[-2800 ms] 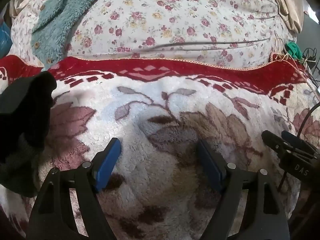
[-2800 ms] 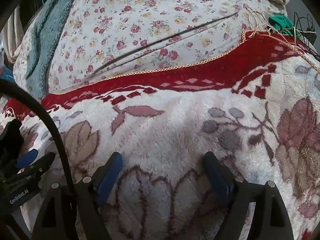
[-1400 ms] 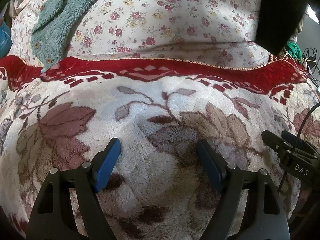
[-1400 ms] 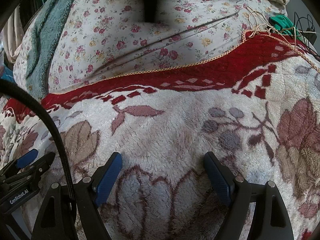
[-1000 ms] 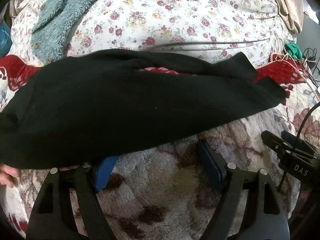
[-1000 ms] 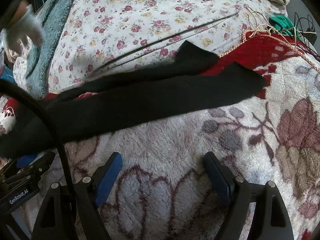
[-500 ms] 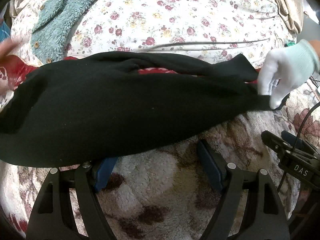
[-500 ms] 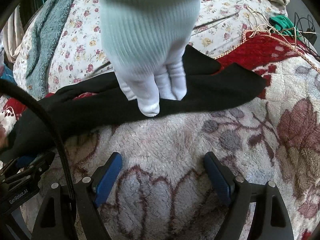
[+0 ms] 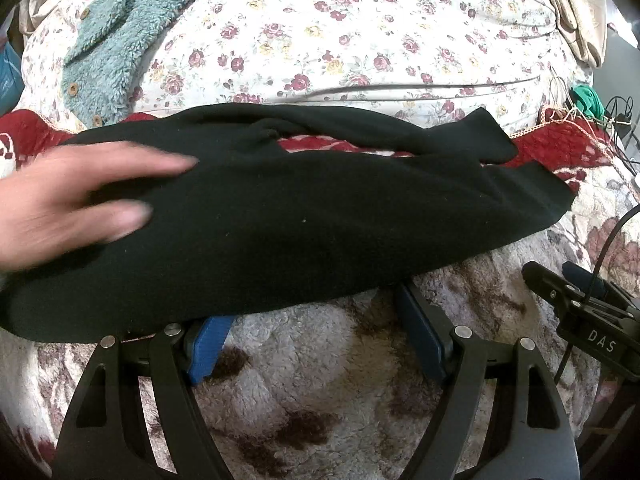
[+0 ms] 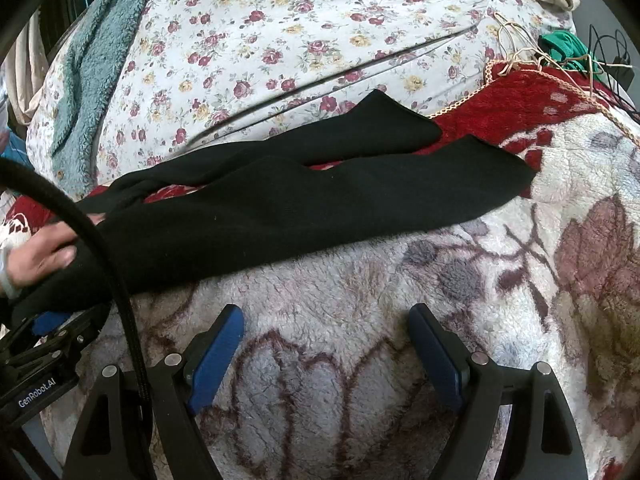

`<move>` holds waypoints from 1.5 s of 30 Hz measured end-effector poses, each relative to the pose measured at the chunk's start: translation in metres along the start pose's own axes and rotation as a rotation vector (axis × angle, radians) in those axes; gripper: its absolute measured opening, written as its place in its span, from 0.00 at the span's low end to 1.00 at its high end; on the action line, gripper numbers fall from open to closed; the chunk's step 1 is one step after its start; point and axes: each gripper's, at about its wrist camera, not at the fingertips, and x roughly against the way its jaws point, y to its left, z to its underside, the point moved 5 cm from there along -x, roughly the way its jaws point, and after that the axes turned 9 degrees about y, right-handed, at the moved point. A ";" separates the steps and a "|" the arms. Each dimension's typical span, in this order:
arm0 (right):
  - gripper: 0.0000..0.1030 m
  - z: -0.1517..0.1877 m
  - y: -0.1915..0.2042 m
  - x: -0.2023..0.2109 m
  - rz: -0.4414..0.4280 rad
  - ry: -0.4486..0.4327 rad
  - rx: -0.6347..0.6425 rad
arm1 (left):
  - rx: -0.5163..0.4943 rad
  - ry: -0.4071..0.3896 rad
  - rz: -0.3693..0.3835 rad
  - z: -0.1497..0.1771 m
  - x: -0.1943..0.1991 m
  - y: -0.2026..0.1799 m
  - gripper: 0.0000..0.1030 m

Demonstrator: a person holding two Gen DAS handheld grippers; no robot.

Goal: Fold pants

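Black pants (image 9: pixel 304 216) lie spread sideways across the fleece blanket (image 9: pixel 320 360), waist at the left and both legs running right, where the two leg ends (image 10: pixel 480 176) part slightly. A person's bare hand (image 9: pixel 68 204) presses flat on the waist end. My left gripper (image 9: pixel 316 328) rests open on the blanket, and the near edge of the pants drapes over its fingertips. Just short of the pants, my right gripper (image 10: pixel 326 344) sits open and empty on the blanket. The hand (image 10: pixel 40 252) also shows at the left of the right wrist view.
A floral quilt (image 9: pixel 360 40) lies beyond the pants, with a teal fleece garment (image 9: pixel 120 40) on its left. Beige cloth (image 9: pixel 576 12) is at the far right corner. Green cord and cables (image 10: pixel 564 52) lie off the blanket's right edge. A black cable (image 10: pixel 108 256) crosses the right wrist view.
The pants were laid out on the blanket by a person. A white-gloved hand that touched the leg ends has left, and a bare hand has come onto the waist end. Neither gripper moved.
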 end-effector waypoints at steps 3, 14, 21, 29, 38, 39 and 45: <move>0.80 0.000 0.000 0.000 0.000 0.000 0.000 | 0.000 0.000 0.001 0.000 0.000 0.000 0.77; 0.82 -0.001 0.002 -0.002 0.014 0.007 0.010 | 0.000 0.000 0.001 0.000 0.000 0.000 0.77; 0.83 -0.001 -0.003 0.001 -0.045 0.011 0.000 | -0.007 0.006 -0.003 0.000 -0.001 -0.001 0.77; 0.82 0.014 0.002 0.012 -0.074 0.024 0.105 | -0.001 0.002 0.006 0.001 0.000 0.000 0.77; 0.82 0.014 -0.001 0.014 -0.079 0.003 0.066 | -0.002 0.004 0.002 0.001 0.000 0.000 0.77; 0.82 0.014 -0.001 0.014 -0.084 0.001 0.063 | -0.003 0.005 0.001 0.000 -0.001 0.000 0.78; 0.82 0.014 -0.003 0.015 -0.106 -0.008 0.050 | -0.003 0.004 0.002 -0.001 0.000 0.000 0.78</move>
